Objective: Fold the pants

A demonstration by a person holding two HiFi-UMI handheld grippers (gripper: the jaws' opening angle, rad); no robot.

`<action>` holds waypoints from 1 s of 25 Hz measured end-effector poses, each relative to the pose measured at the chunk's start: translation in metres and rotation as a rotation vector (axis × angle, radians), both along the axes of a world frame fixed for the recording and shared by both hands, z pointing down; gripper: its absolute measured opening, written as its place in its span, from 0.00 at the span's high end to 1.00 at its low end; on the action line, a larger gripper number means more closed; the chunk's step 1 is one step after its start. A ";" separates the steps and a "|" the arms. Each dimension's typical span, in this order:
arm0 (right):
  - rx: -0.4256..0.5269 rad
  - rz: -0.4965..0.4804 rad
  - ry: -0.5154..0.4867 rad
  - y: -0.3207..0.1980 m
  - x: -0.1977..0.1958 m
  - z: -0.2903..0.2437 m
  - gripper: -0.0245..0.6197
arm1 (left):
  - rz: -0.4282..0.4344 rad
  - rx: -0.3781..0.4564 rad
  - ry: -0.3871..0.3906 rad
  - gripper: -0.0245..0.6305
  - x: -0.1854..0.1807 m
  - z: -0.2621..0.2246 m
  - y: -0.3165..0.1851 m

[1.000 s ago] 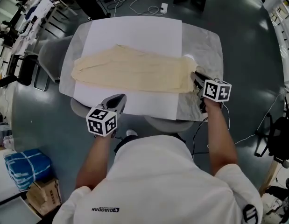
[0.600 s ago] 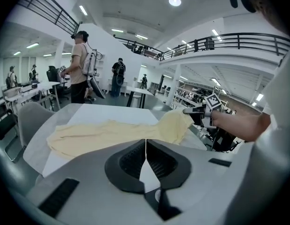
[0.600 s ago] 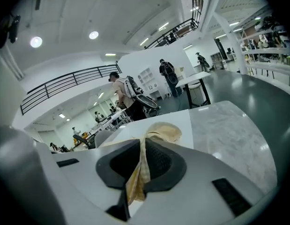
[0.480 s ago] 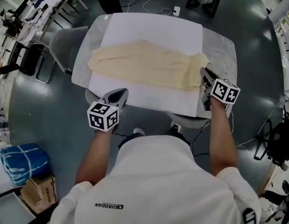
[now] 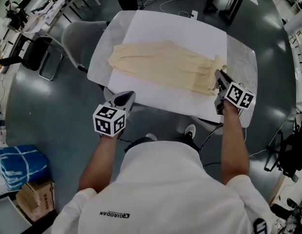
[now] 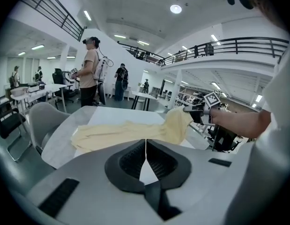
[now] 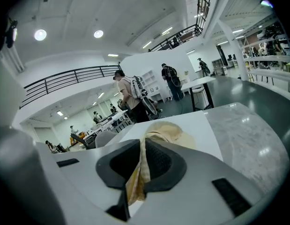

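The cream pants (image 5: pixel 163 65) lie stretched along a white sheet (image 5: pixel 190 33) on the table (image 5: pixel 242 57), running leftward from the right gripper (image 5: pixel 220 78). Its jaws pinch a bunch of fabric at the end of the pants nearest it, raised a little off the sheet. The left gripper (image 5: pixel 125 98) hovers at the table's near edge, apart from the pants, jaws pressed together on nothing. A grey chair (image 5: pixel 72 38) stands beyond the pants' far end, left of both grippers.

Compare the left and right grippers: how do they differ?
The right gripper is clamped on the pants' end; the left gripper is shut on nothing. The right gripper sits at the pants; the left gripper hangs at the table's near edge, clear of them. Both face the table.
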State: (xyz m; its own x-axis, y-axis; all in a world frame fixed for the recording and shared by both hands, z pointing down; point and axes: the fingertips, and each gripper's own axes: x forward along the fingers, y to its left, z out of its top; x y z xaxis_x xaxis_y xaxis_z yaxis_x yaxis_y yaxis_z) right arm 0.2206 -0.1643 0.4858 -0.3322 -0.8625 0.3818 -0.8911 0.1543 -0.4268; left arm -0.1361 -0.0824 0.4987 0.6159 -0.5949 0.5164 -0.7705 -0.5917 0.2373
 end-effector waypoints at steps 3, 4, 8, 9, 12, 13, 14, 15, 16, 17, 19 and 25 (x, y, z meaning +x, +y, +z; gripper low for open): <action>0.004 -0.004 0.006 -0.003 -0.029 -0.002 0.88 | -0.003 -0.001 -0.004 0.91 -0.024 0.002 0.002; 0.007 -0.006 0.005 -0.005 -0.038 -0.004 0.88 | -0.005 -0.001 -0.005 0.91 -0.032 0.001 0.002; 0.011 -0.027 0.003 -0.011 -0.074 -0.006 0.88 | -0.023 0.003 -0.001 0.91 -0.058 0.000 -0.002; 0.011 -0.030 -0.001 -0.013 -0.082 -0.006 0.88 | -0.030 0.002 0.002 0.91 -0.063 0.001 -0.003; 0.004 -0.036 -0.027 -0.022 -0.103 -0.007 0.88 | -0.052 -0.007 0.013 0.91 -0.074 0.002 -0.006; 0.001 -0.046 -0.035 -0.026 -0.109 -0.008 0.88 | -0.060 -0.011 0.017 0.91 -0.076 0.003 -0.008; -0.001 -0.059 -0.038 -0.031 -0.115 -0.009 0.88 | -0.067 -0.014 0.020 0.91 -0.077 0.004 -0.010; -0.001 -0.075 -0.038 -0.035 -0.121 -0.011 0.88 | -0.075 -0.015 0.022 0.91 -0.078 0.004 -0.012; 0.001 -0.090 -0.038 -0.040 -0.126 -0.013 0.88 | -0.084 -0.014 0.024 0.91 -0.078 0.003 -0.015; 0.004 -0.105 -0.042 -0.045 -0.131 -0.015 0.88 | -0.094 -0.011 0.026 0.91 -0.078 0.001 -0.018; 0.011 -0.123 -0.057 -0.055 -0.139 -0.019 0.88 | -0.113 -0.007 0.027 0.91 -0.081 -0.003 -0.025; 0.001 -0.167 -0.090 -0.078 -0.159 -0.017 0.88 | -0.157 -0.035 0.015 0.91 -0.086 0.000 -0.045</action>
State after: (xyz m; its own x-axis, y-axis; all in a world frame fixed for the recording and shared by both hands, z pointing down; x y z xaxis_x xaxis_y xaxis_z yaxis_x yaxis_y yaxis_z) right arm 0.0619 -0.2418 0.4691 -0.5036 -0.7930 0.3429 -0.8111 0.2973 -0.5037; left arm -0.2217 -0.1278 0.4986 0.5243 -0.6665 0.5300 -0.8492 -0.4551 0.2678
